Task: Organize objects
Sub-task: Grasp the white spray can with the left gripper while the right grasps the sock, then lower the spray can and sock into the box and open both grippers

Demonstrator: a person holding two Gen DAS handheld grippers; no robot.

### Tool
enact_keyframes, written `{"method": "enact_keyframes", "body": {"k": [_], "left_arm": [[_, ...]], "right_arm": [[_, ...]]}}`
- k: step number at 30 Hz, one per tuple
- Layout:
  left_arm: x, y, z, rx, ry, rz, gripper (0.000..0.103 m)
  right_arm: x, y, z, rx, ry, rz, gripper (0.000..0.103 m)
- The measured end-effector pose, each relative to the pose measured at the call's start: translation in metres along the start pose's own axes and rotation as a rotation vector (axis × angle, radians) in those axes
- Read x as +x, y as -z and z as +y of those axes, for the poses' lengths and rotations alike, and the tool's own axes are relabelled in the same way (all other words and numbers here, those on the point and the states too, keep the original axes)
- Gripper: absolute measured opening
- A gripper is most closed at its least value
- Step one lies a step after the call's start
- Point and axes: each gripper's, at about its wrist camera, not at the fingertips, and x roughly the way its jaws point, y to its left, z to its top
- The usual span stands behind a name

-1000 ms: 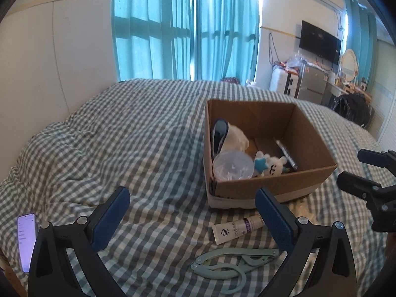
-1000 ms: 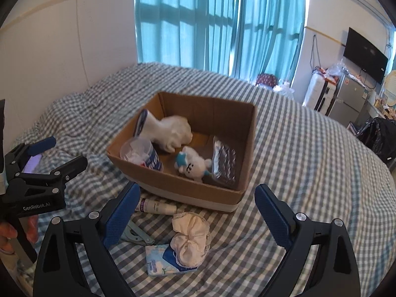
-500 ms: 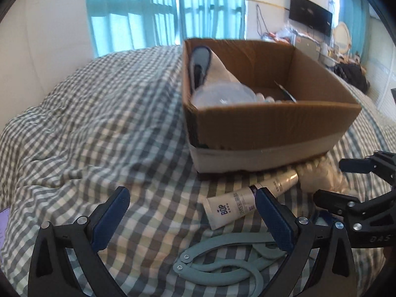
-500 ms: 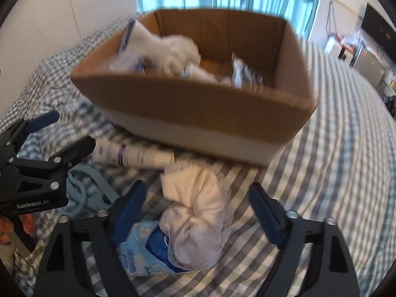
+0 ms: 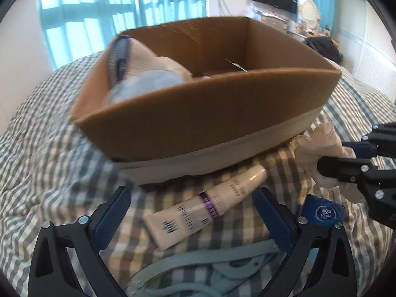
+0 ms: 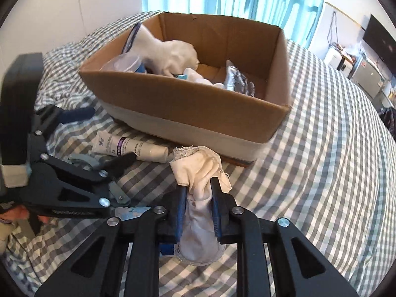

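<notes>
At the lower centre of the frame, the right gripper (image 6: 198, 195) pinches a cream lace cloth (image 6: 200, 163); the left gripper (image 5: 190, 212) gapes around a white tube (image 5: 205, 208) below the cardboard box (image 5: 203, 118).

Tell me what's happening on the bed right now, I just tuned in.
The right gripper is shut on a bundled cream cloth just in front of the cardboard box. The left gripper is open, its fingers either side of the white cream tube lying on the checked bedspread against the box. A green hanger and a blue tissue pack also remain outside.
</notes>
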Motion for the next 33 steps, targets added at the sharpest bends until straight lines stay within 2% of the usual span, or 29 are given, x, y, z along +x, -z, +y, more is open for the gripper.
{"method": "enact_keyframes", "body": {"k": [3,6,9,13,17,22,28,29,33], "left_arm": [[0.013,-0.002,-0.01,0.038,0.028,0.025,0.094],[0.025,0.0,-0.018,0.072,0.08,0.073,0.065],[0.019,0.001,-0.024,0.109,0.088,0.051,0.048],[0.005,0.005,-0.036,0.169,0.078,0.042,0.035],[-0.013,0.006,-0.041,0.184,0.072,0.036,0.029],[-0.039,-0.003,-0.032,0.124,0.092,0.003,0.024],[-0.074,-0.018,-0.015,0.073,0.099,-0.045,0.023],[-0.078,-0.013,-0.004,0.076,0.089,-0.056,0.023],[-0.096,-0.017,-0.012,0.078,0.066,-0.088,0.023]], "right_arm": [[0.001,0.001,-0.007,0.023,-0.008,0.006,0.018],[0.003,0.003,-0.01,0.035,-0.01,0.011,0.018],[0.007,0.001,-0.009,0.039,-0.01,0.014,0.018],[0.002,0.006,-0.01,0.048,-0.009,0.011,0.018],[-0.008,0.008,-0.007,0.059,-0.003,-0.002,0.018],[-0.023,0.015,-0.005,0.078,-0.006,-0.015,0.018],[-0.049,0.022,0.0,0.075,0.0,-0.048,0.018],[-0.054,0.022,0.001,0.075,0.001,-0.054,0.018],[-0.076,0.023,0.007,0.069,0.012,-0.085,0.018]]}}
